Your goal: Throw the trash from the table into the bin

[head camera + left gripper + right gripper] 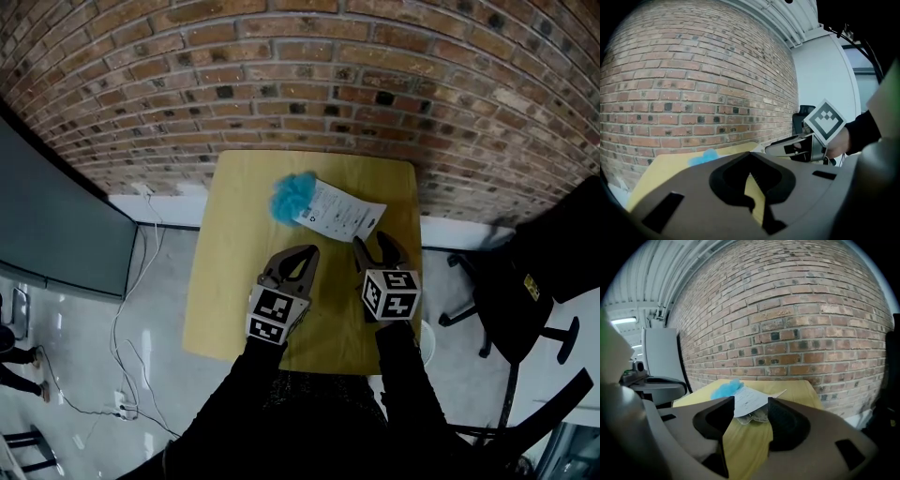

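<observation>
Bare table (225,300) lies open between you and the paper (342,214) and blue fluff (292,195) at its far end. The brick wall (309,84) closes off the space just behind them. A black chair (511,309) crowds your right side. Left of the table, open floor (84,356).

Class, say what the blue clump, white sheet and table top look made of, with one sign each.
Blue clump: perhaps fluffy fibre or tissue, fuzzy outline. White sheet: thin matte paper, printed, corner lifted. Table top: wood or laminate, smooth yellow.
</observation>
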{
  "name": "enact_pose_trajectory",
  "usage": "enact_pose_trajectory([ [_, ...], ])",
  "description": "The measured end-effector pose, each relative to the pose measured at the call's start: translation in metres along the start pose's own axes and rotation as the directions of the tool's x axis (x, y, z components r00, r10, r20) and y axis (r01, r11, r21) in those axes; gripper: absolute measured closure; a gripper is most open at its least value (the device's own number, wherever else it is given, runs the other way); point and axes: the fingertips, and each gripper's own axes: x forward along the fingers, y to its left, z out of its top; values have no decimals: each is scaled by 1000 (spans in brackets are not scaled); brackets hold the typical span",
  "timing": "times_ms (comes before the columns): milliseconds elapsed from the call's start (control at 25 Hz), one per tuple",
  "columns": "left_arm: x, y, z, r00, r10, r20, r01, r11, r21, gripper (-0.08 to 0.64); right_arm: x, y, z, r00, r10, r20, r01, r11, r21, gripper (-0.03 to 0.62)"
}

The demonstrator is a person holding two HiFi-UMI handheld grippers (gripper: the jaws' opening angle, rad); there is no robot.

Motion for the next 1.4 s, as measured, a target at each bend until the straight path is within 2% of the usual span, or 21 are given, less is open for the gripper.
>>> enact_pose_trajectory([
  [160, 0, 6, 2, 1000, -8, 3, 8, 1000, 2, 555, 9, -3, -5, 999, -25, -42, 28, 998, 59, 385],
  [360, 2, 5, 1, 999, -35, -3, 35, 998, 46, 555, 20, -7, -13, 996, -30, -86, 43, 987, 153, 385],
  [560, 4, 8, 0, 999, -47, -6, 47, 997, 58, 555, 32, -9, -23, 989, -42, -143, 65, 985, 160, 387],
  [760, 6, 3, 1, 998, -69, -13, 70, 989, 131, 555, 40, -3, -40, 972, 16, -235, 26, 984, 175, 388],
  [840, 6, 3, -1, 997, -70, -17, 72, 989, 129, 555, 40, -3, -37, 975, 12, -222, 27, 985, 171, 411],
  [920, 6, 5, -3, 997, -68, -19, 70, 990, 125, 555, 37, -4, -32, 980, -2, -201, 35, 987, 159, 486],
  [1160, 7, 5, -4, 997, -71, -20, 73, 991, 112, 555, 29, -8, -27, 987, -21, -161, 50, 982, 180, 563],
  [1400, 9, -2, -8, 996, -81, -37, 84, 991, 106, 555, 17, -14, -19, 992, -31, -123, 56, 978, 202, 580],
])
